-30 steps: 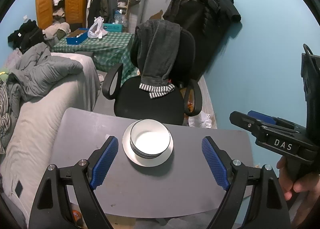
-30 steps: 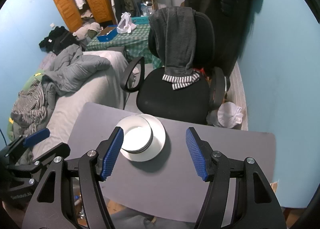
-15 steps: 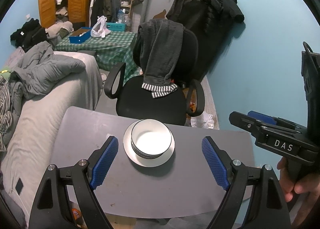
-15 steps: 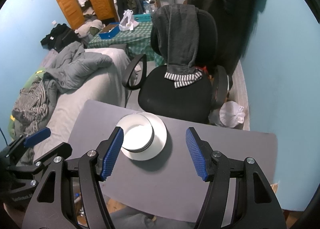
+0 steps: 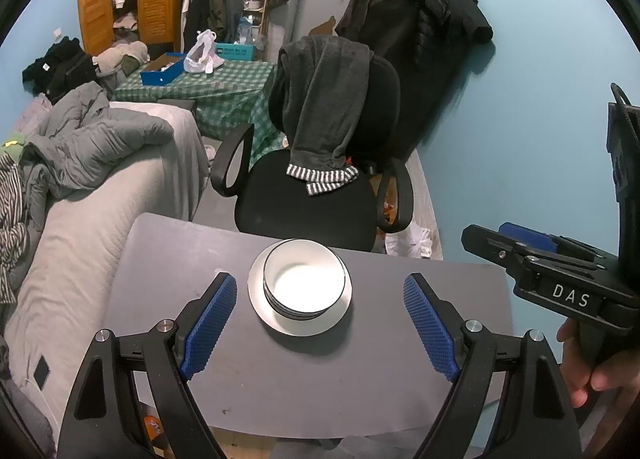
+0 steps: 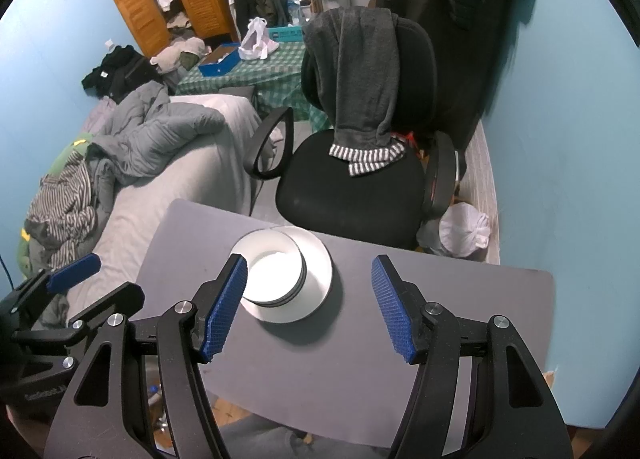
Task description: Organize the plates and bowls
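Item one: we recorded a grey table (image 5: pixel 320 371) in the near part of the scene, bearing a single stack toward its far edge. The stack consisted of white bowls (image 5: pixel 304 283) with dark rims, nested one inside another, seated on a white plate (image 5: pixel 296 325). How many bowls were nested we could not tell. In the right wrist view the same bowls (image 6: pixel 274 271) sat toward the left side of their plate (image 6: pixel 316 279).

Item two: the left gripper (image 5: pixel 320 327) hung above the near half of the table, its blue-padded fingers (image 5: pixel 208 331) spread wide, with nothing between them. The stack lay just beyond and between the fingertips, untouched.

Item three: the right gripper (image 6: pixel 310 303) likewise had its fingers (image 6: pixel 224 303) spread apart and held nothing; its left finger overlapped the near left rim of the bowls in view, though we could not tell whether they touched.

Item four: beyond the table's far edge we noted a black office chair (image 5: pixel 312 203) with a dark grey garment (image 5: pixel 324 107) draped over its back. To the left stood a bed (image 5: pixel 80 227) piled with grey bedding, and farther off a table under a green checked cloth (image 5: pixel 224 87).
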`<action>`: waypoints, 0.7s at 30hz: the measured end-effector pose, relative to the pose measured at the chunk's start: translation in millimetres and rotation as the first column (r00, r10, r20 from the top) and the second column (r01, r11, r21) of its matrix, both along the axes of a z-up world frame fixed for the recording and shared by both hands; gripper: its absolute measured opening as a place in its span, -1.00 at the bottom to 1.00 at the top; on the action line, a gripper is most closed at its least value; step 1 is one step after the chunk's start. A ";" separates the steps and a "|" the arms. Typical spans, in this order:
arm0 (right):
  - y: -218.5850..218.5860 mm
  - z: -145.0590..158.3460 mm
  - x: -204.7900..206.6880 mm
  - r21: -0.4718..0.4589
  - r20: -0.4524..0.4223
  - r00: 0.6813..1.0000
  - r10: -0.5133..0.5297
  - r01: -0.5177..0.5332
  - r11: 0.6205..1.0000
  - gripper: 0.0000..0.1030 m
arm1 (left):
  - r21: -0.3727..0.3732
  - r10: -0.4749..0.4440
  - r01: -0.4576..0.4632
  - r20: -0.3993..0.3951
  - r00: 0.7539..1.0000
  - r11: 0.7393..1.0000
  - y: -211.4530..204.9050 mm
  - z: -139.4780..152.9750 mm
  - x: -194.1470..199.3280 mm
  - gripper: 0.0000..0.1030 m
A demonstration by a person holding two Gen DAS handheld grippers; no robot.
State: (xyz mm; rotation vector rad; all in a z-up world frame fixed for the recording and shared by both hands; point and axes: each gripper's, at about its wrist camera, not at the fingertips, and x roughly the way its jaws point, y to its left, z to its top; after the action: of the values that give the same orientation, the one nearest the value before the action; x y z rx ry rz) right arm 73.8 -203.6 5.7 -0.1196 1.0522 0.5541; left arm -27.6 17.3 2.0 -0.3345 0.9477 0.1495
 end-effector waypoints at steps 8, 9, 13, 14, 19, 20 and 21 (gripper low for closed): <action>-0.5 0.0 1.3 0.000 -0.001 1.000 -0.002 0.002 1.000 0.23 | 0.015 -0.007 0.007 -0.007 1.000 1.000 -1.0 1.3 5.0 0.68; -0.5 0.0 1.4 0.000 -0.002 1.000 -0.002 0.002 1.000 0.23 | 0.014 -0.007 0.007 -0.008 1.000 1.000 -2.3 1.2 5.6 0.68; -0.7 0.1 1.6 0.000 -0.001 1.000 -0.002 0.002 1.000 0.23 | 0.006 0.000 0.000 -0.002 1.000 1.000 -3.3 1.2 6.3 0.68; -1.0 -0.1 2.2 0.001 -0.003 1.000 -0.002 0.002 1.000 0.23 | 0.005 -0.001 0.001 -0.004 1.000 1.000 -3.3 1.2 6.8 0.68; -1.5 -0.3 2.9 0.001 -0.003 1.000 0.000 0.000 1.000 0.23 | 0.004 -0.002 0.002 -0.018 1.000 1.000 -3.1 0.2 7.1 0.68; -1.1 -0.1 2.4 0.002 -0.004 1.000 0.000 0.000 1.000 0.23 | 0.006 0.000 0.000 -0.018 1.000 1.000 -3.2 0.3 7.5 0.68; -0.8 0.1 1.9 0.001 -0.005 1.000 -0.001 0.001 1.000 0.23 | 0.010 -0.001 0.001 -0.016 1.000 1.000 -3.5 0.7 7.4 0.68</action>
State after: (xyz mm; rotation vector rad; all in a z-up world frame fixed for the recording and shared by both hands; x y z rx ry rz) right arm 75.7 -204.3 5.8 -0.1167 1.0572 0.5549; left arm -20.1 13.9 2.8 -0.3243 0.9630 0.1556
